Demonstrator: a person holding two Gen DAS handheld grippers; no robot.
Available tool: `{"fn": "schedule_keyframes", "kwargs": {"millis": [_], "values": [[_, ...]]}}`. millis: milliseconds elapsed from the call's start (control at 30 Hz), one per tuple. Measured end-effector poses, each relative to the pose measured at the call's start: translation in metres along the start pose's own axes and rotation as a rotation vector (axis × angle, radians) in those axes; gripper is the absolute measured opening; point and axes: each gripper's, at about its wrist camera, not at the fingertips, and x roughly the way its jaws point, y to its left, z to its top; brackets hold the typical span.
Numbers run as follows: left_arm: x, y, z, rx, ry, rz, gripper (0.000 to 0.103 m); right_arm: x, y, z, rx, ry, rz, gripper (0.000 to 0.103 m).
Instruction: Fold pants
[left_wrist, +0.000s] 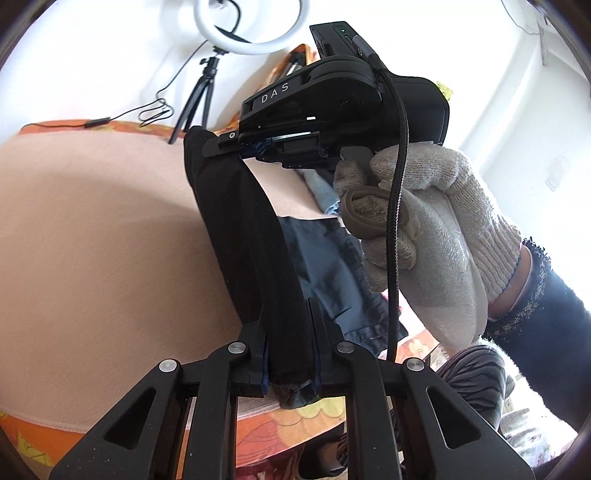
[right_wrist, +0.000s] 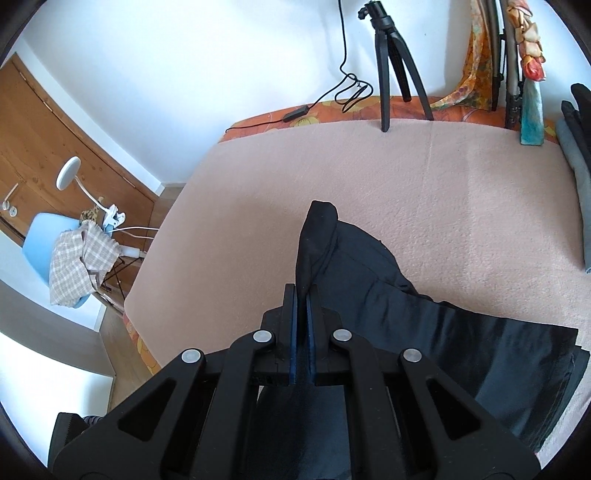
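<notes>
Left hand-held gripper (left_wrist: 290, 347): clenched on a bunched edge of the black pants (left_wrist: 240, 229).
Right hand-held gripper (right_wrist: 303, 314): clamped on another fold of the pants; a gloved hand (left_wrist: 424, 229) carries it.
Pants: stretched between both grippers, lifted, remainder draped on the pink blanket (right_wrist: 406, 177).
Bed: tripod (right_wrist: 391, 62) at far edge.

A blanket (right_wrist: 406, 192) is spread over a bed, and the pants (right_wrist: 406, 302) are draped on it toward the right. One edge of the pants is stretched between the left gripper (left_wrist: 288, 332) and the right gripper (right_wrist: 302, 314). A tripod (right_wrist: 395, 74) is stood behind, against the wall, and a chair (right_wrist: 48, 240) is placed left of the bed
</notes>
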Motion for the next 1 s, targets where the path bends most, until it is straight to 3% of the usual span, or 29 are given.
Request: {"fn": "schedule_keyframes", "kwargs": {"millis": [500,1000], "values": [[0.040,-0.057,0.019,0.120,0.044,-0.109,0.013,-0.092,-0.063,-0.013,0.058,-0.123,-0.081,0.005],[0.110,-0.103,0.030,0.156,0.151,-0.180,0.013,-0.129,-0.145,-0.032,0.120,-0.142,-0.186,0.005]]}}
